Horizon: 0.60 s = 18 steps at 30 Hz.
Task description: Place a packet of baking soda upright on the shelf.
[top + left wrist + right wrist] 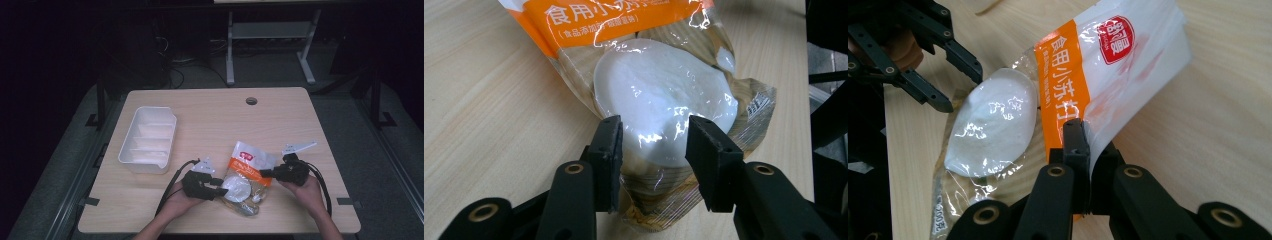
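— Bag (248,175) of white powder: flat on the table (210,115), near the front edge, between both hands. Any progress?

— Some. Pinched already at one side edge, beside the orange band (1062,85), by the right tongs (1083,165); jaws together on the film, that edge raised a little off the wood. Rest of the bag down on the table.

— And the big things first? Table, tray?

— Wooden table, mostly bare. White tray (148,140) with dividers standing well to the left, apart from the bag, nothing visible in its compartments. Possibly the destination, judging by layout alone; can't be sure.

— Left side?

— Left tongs (653,145) apart, jaws straddling the clear lower end of the bag, one on each side of the white lump (664,100) of powder. Touching the film or just over it: hard to tell. Not closed on anything.

— So where does that leave the job?

— Early, by the look of it. One grip made, second one lined up but not taken. Bag not lifted clear, apparently sealed, not moved toward the tray. Left to do, as a guess: close the left tongs on the lower end, then lift or carry with both.

— Risks?

— Slippery film, heavy lump sagging to one end; thin edge likely to slide out of the right tongs if pulled hard.

— Smaller details?

— Red logo (1118,37) near the top of the bag, white print on the orange band.
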{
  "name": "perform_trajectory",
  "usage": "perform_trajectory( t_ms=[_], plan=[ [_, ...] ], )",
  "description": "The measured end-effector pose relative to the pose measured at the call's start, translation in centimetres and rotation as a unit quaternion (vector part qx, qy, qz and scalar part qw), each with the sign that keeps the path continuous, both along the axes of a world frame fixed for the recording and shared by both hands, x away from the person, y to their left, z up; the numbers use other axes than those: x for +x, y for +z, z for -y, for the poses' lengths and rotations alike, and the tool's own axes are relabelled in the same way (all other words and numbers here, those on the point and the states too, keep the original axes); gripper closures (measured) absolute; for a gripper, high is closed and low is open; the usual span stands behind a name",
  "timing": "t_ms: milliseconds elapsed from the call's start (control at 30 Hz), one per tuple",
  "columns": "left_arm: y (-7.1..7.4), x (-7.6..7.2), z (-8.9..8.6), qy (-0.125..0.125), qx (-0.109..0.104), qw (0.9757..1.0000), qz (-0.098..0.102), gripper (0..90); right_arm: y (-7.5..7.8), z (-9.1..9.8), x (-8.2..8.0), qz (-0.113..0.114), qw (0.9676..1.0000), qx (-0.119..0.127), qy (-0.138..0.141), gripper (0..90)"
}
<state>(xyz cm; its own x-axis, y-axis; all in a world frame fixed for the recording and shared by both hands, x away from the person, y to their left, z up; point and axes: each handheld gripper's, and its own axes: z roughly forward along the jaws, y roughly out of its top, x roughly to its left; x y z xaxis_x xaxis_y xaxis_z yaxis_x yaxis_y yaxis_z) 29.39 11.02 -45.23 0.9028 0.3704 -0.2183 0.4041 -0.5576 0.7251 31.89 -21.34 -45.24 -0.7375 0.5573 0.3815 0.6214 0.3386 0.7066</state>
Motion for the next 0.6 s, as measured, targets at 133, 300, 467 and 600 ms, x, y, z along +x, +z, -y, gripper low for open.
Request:
perform_trajectory(
  t_ms=[133,300,467,600],
  plan=[
    [0.2,0.0,-0.4,0.018,-0.003,0.9998,0.011,48.9,0.7,-0.1,-0.3,0.015,0.9999,0.006,0.000,89.2],
    [0.3,0.2,-1.1,0.030,-0.014,0.9995,0.005,47.2,1.6,0.4,-0.5,0.032,0.9992,0.025,-0.001,89.4],
    [0.3,0.2,-1.2,0.029,-0.019,0.9994,0.005,46.1,2.7,0.5,-0.9,0.047,0.9981,0.041,0.000,89.4],
    [0.3,0.2,-1.0,0.032,-0.018,0.9993,0.010,40.5,3.9,-0.1,-1.5,0.070,0.9964,0.045,0.015,89.4]
  ],
)
